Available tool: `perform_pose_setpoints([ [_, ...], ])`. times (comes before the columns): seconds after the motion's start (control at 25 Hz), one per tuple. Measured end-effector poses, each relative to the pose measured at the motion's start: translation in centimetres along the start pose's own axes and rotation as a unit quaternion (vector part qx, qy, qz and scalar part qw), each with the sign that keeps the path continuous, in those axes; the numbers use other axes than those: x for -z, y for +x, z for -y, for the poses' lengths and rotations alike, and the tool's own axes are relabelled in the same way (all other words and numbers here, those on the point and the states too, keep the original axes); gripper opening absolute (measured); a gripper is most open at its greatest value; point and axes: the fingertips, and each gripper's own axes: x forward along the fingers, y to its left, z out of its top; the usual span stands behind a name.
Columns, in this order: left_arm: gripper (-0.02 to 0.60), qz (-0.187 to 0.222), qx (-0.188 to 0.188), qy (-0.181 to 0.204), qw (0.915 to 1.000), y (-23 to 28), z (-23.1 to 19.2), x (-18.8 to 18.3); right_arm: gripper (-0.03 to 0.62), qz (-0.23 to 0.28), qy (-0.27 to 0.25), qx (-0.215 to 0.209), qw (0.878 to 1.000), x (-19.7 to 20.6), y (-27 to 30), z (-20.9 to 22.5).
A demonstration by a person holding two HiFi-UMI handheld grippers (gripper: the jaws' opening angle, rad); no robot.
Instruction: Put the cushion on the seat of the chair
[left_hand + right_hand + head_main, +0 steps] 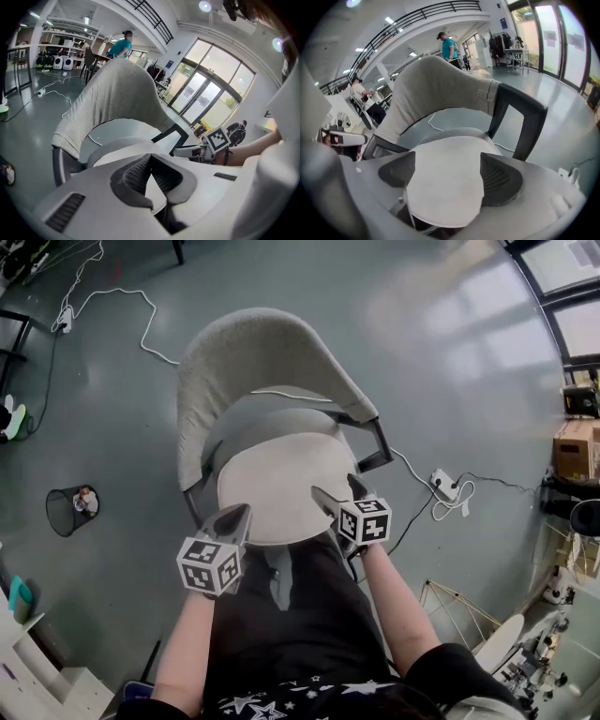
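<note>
in the head view a round, pale cushion [277, 484] lies flat on the seat of the chair [248, 348], inside its curved grey backrest. the left claw [234, 519] hangs over the cushion's near left edge and the right claw [342, 495] over its near right edge, both pointing down and away. on the grey floor [450, 362] a white cable [141, 310] runs behind the chair, a power strip [444, 486] lies to the right and a black waste bin [72, 510] stands to the left. in the left gripper view the left claw [150, 161] is closed, its dark pads meeting at the tips with nothing gripped; the cushion [115, 158] and chair [112, 98] show beyond it. in the right gripper view the right claw [447, 172] stands wide open, pads clear of the cushion [450, 150] seen between them on the chair [436, 89].
</note>
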Motion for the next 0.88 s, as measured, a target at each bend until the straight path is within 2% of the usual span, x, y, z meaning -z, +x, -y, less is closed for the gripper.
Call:
perform_pose_setpoints([
  [0.12,0.009,-0.007,0.023,0.014,0.9996,-2.4,0.3,-0.1,0.422,0.027,0.059,-0.006,0.998,-0.4,-1.4,-3.1],
  [0.24,0.009,-0.011,0.047,0.023,0.9986,-5.5,0.6,-0.1,0.396,0.051,0.067,-0.011,0.996,-0.9,-3.4,-7.1],
  [0.32,0.009,-0.008,0.062,0.037,0.9973,-7.0,1.0,-0.1,0.337,0.062,0.065,-0.018,0.996,-1.0,-5.0,-9.3],
  [0.44,0.009,-0.012,0.085,0.067,0.994,-7.8,1.1,-0.1,0.184,0.087,0.073,-0.017,0.993,-0.7,-7.4,-11.3],
  [0.6,0.009,-0.016,0.098,0.091,0.9909,-8.1,0.6,-0.7,0.068,0.123,0.087,0.013,0.989,0.4,-10.4,-12.3],
  [0.72,0.009,-0.004,0.103,0.087,0.9908,-8.8,1.5,-1.9,0.031,0.124,0.082,0.035,0.988,1.3,-12.4,-12.6],
  [0.88,0.009,0.013,0.104,0.085,0.9908,-9.8,3.5,-2.4,0.003,0.132,0.045,0.063,0.988,0.3,-14.6,-12.6],
])
